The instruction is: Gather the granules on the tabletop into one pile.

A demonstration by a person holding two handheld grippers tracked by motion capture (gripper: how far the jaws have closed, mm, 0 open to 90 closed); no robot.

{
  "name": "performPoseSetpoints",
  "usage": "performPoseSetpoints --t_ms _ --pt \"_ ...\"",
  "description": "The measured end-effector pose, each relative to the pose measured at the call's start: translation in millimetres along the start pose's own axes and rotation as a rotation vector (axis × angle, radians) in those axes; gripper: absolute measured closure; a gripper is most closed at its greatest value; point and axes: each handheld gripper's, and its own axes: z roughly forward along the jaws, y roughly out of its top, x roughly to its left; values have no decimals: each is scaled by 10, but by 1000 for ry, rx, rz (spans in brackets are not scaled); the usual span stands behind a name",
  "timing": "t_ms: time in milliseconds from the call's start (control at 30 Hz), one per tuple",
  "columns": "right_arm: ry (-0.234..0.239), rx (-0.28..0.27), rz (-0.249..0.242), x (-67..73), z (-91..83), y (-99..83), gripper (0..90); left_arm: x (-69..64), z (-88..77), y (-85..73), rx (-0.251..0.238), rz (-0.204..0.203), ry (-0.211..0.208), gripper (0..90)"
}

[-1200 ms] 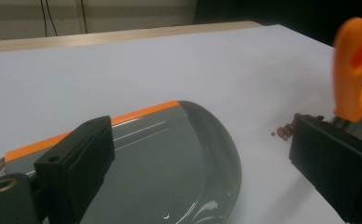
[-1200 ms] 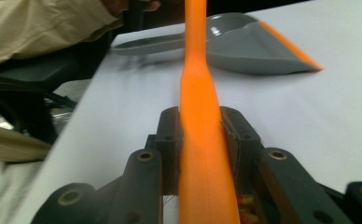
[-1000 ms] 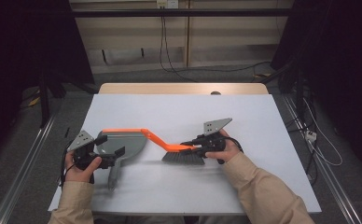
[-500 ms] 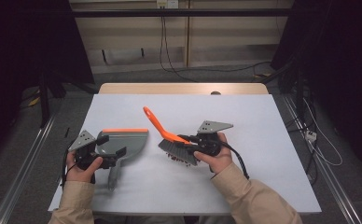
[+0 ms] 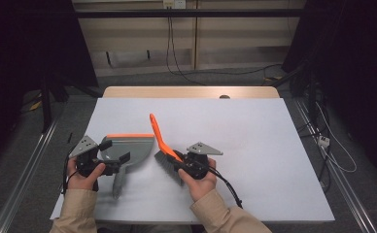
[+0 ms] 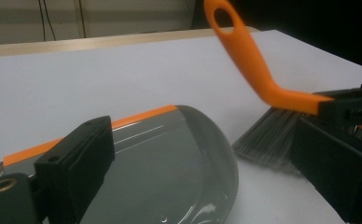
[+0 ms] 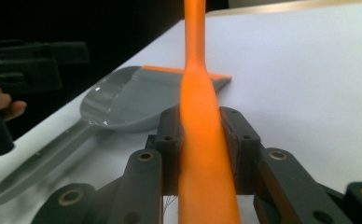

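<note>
A grey dustpan [image 5: 133, 148] with an orange lip lies on the white table [image 5: 254, 145], its handle running back toward the person. My left gripper [image 5: 116, 150] rests over the pan's rear left part, jaws wide apart and pressing on nothing; the pan [image 6: 170, 158] lies between them. My right gripper [image 5: 179, 162] is shut on the orange handle of a brush [image 5: 158, 136], pads clamped on both sides of the handle [image 7: 198, 93]. The grey bristles [image 5: 164, 162] touch the table just right of the pan, and the handle [image 6: 254, 65] slants up and away.
The table's right half is bare white surface. A wooden strip [image 5: 191, 92] runs along the far edge. The right gripper's cable [image 5: 228, 189] trails over the near table. Cables lie on the floor [image 5: 332, 145] to the right, metal rails beside the table.
My right gripper has carried the brush left toward the dustpan. The brush handle, earlier lying leftward, now points up and away. The left gripper and the dustpan have stayed put.
</note>
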Motion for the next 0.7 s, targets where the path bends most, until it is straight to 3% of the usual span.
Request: performPoseSetpoints --t_ms 100,400,700 --pt "-54 -3 0 -17 13 -46 706 -6 -18 7 -9 0 0 66" --pt "-128 21 71 -333 -193 -44 697 -27 -20 13 -11 6 2 66" --pt "-182 19 78 -546 -356 -17 694 -34 -3 12 -2 15 4 66"
